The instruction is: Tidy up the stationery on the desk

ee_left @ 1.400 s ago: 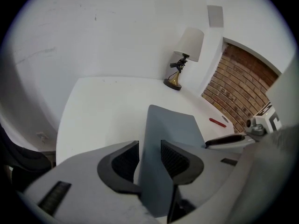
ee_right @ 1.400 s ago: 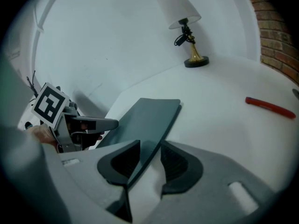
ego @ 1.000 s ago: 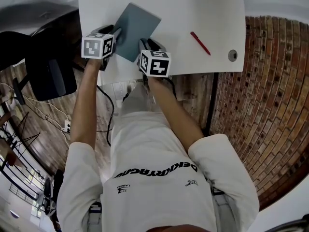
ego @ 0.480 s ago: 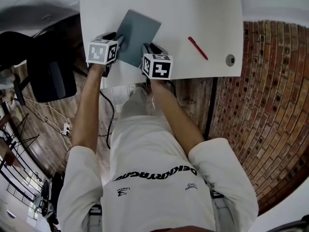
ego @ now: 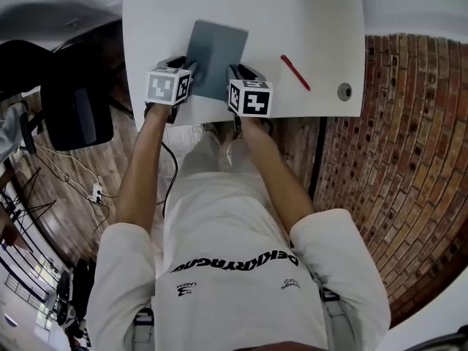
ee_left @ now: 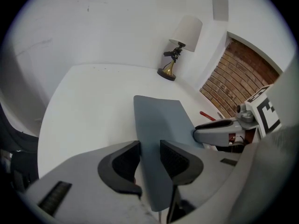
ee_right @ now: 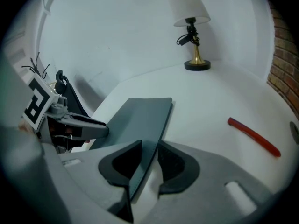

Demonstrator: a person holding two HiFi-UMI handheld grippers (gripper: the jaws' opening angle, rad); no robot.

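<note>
A flat grey-blue notebook point(ego: 216, 57) lies on the white desk point(ego: 307, 28) near its front edge. My left gripper point(ego: 187, 70) is shut on the notebook's left near corner point(ee_left: 152, 171). My right gripper point(ego: 235, 75) is shut on its right near edge point(ee_right: 147, 160). The notebook point(ee_left: 161, 120) stretches away between the two, and each gripper shows in the other's view. A red pen point(ego: 295, 73) lies on the desk to the right of the notebook; the red pen point(ee_right: 253, 136) lies apart from both grippers.
A small lamp with a white shade and brass base point(ee_left: 180, 48) stands at the desk's far edge; the lamp point(ee_right: 195, 31) also shows ahead of the right gripper. A round grommet point(ego: 344, 91) sits near the desk's right front corner. A dark chair point(ego: 73, 115) stands at left.
Both grippers have shifted right and a little toward the desk's front edge, turning the notebook from a slant to nearly square with the desk. The red pen has not moved.
</note>
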